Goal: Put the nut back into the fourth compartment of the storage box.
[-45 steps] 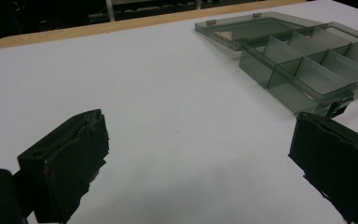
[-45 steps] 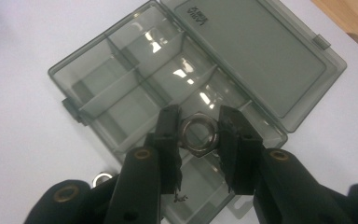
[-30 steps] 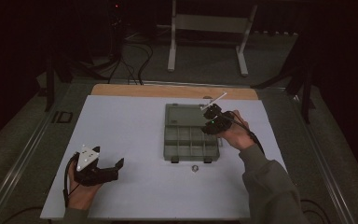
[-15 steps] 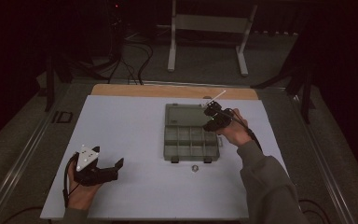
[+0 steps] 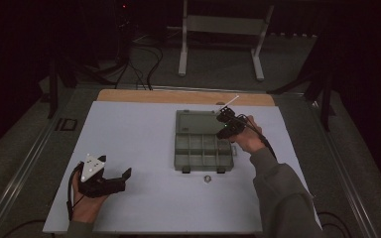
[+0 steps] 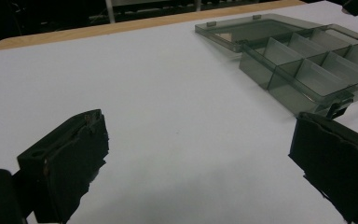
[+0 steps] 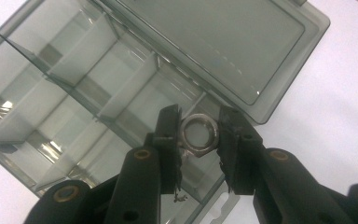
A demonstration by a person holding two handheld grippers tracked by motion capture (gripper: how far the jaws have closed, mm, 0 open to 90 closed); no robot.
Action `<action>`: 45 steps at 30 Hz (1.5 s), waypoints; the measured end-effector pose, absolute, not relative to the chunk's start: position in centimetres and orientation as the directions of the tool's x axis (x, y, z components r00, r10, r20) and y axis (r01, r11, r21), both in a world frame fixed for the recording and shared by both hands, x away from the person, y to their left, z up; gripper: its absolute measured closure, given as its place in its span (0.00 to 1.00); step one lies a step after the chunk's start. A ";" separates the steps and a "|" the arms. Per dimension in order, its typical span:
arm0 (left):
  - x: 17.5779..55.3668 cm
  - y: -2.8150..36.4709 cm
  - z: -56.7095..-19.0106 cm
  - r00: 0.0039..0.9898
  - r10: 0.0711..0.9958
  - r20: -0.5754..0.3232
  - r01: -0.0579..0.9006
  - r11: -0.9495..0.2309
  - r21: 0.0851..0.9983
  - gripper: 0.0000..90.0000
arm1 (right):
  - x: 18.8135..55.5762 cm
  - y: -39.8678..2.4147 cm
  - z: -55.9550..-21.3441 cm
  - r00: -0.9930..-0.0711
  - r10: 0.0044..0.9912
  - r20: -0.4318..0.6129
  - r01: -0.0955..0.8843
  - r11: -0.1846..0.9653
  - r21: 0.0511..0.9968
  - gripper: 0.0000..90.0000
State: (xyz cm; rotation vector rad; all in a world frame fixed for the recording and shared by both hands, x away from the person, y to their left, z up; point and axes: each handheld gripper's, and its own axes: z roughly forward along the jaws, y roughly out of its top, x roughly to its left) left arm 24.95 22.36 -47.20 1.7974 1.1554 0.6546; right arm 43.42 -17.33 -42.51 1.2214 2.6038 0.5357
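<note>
A smoky grey plastic organizer box (image 5: 198, 148) lies open on the white table, its lid (image 5: 194, 121) folded back flat. My right gripper (image 7: 199, 135) is shut on a silver hex nut (image 7: 198, 134), held over the compartments by the box's right side near the lid hinge. In the high view the right gripper (image 5: 225, 126) hovers at the box's upper right corner. A second nut (image 5: 207, 179) lies on the table just in front of the box. My left gripper (image 5: 114, 181) rests at the near left with jaws wide apart and nothing between them; the box (image 6: 307, 65) lies far ahead of it.
The white mat (image 5: 129, 139) covers the table, with a wooden strip (image 5: 178, 96) along its far edge. A metal stand (image 5: 223, 29) and cables sit on the dark floor beyond. A small black object (image 5: 65, 124) lies off the mat's left edge.
My right gripper has drifted slightly toward the box and lower, still holding the nut. The left gripper has stayed where it was.
</note>
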 end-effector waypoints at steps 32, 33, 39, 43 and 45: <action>24.9 22.4 -47.2 0.429 0.903 -0.028 0.441 -0.182 0.879 0.05 | 44.0 -17.7 -44.2 -0.625 0.779 -0.055 0.728 0.607 0.319 0.78; 24.9 22.4 -47.2 0.429 0.903 -0.028 0.441 -0.182 0.879 0.05 | 44.0 -17.7 -44.3 -0.625 0.779 -0.055 0.728 0.607 0.319 0.78; 24.9 22.4 -47.2 0.429 0.903 -0.029 0.441 -0.182 0.879 0.05 | 43.7 -18.0 -44.5 -0.627 0.778 -0.044 0.727 0.605 0.324 0.78; 24.9 22.3 -47.2 0.432 0.902 -0.026 0.440 -0.185 0.879 0.05 | 43.5 -18.3 -44.9 -0.632 0.774 -0.040 0.725 0.608 0.322 0.78; 24.9 22.3 -47.2 0.431 0.902 -0.026 0.441 -0.186 0.878 0.05 | 43.5 -18.4 -44.9 -0.633 0.773 -0.038 0.725 0.610 0.320 0.78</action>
